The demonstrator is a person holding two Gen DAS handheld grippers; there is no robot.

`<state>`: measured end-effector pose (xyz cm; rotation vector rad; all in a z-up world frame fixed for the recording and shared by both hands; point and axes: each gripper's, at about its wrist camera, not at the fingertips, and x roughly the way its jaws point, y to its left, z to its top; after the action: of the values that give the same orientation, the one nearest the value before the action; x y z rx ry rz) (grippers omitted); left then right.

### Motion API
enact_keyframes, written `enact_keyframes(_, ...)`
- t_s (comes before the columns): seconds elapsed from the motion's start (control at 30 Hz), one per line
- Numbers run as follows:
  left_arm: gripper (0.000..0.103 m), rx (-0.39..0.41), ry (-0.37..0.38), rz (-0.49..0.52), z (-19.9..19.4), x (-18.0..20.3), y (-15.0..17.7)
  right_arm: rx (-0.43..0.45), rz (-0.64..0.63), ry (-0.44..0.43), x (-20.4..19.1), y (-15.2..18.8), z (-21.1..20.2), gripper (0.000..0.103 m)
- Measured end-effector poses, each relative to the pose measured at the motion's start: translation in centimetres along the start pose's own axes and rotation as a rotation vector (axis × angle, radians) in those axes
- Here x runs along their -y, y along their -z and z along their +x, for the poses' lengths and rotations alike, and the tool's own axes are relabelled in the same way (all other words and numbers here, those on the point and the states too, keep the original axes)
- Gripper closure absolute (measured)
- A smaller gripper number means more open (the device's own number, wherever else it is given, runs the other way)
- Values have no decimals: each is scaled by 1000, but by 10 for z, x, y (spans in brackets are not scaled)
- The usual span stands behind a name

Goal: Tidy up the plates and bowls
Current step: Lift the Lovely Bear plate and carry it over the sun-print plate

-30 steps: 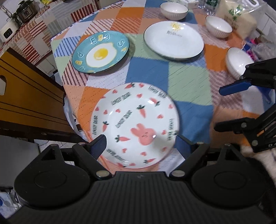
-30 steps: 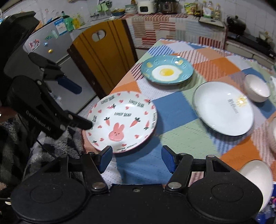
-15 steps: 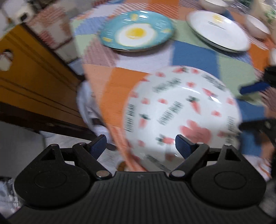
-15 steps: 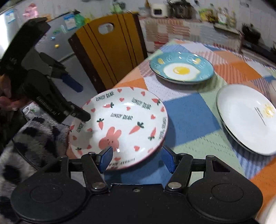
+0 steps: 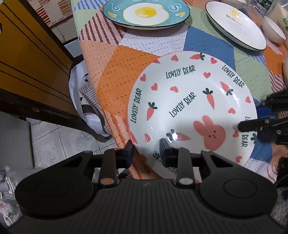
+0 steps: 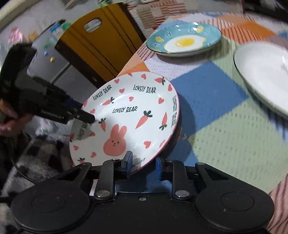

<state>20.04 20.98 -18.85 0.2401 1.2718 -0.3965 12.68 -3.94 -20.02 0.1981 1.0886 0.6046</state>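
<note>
A white plate with a pink bunny and carrots (image 5: 189, 108) is held tilted above the table's near corner; it also shows in the right wrist view (image 6: 129, 118). My left gripper (image 5: 146, 153) is shut on its near rim, one finger above and one below. My right gripper (image 6: 143, 164) is shut on the opposite rim. Each gripper shows in the other's view: the right one (image 5: 252, 124) at the plate's right edge, the left one (image 6: 84, 117) at its left edge. A blue fried-egg plate (image 5: 145, 13) and a white sun plate (image 5: 235, 23) lie flat further back.
The table has a patchwork cloth (image 5: 111, 68). White bowls (image 5: 273, 31) stand at the far right. A wooden chair (image 5: 27, 59) stands close to the table's left edge, with tiled floor (image 5: 54, 144) below. A fridge (image 6: 50, 59) is behind the chair.
Both grippers have closed onto opposite rims of the bunny plate. The plate has come off the cloth and now tilts, its far edge raised in the right wrist view.
</note>
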Motion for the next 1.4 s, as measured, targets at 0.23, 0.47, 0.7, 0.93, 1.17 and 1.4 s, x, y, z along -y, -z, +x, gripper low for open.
enact_keyframes(0.23, 74, -22, 4, -63, 2, -2, -5, 7, 80, -27, 8, -1, 0, 80)
enact_keyframes(0.47, 73, -32, 1, -126, 3, -2, -10, -27, 133, -45, 9, -3, -1, 82)
enact_keyframes(0.7, 73, 0, -5, -126, -16, 18, -13, -17, 142, -58, 13, -4, -19, 82)
enact_keyframes(0.93, 73, 97, 57, -192, -45, 40, -30, 41, 95, -39, 20, -11, -66, 82)
enact_keyframes(1.17, 73, 174, 59, -183, -65, 73, -66, 81, 82, -21, 45, -29, -107, 82)
enact_keyframes(1.4, 73, 217, 58, -164, -63, 110, -119, 111, 67, 18, 83, -54, -142, 82)
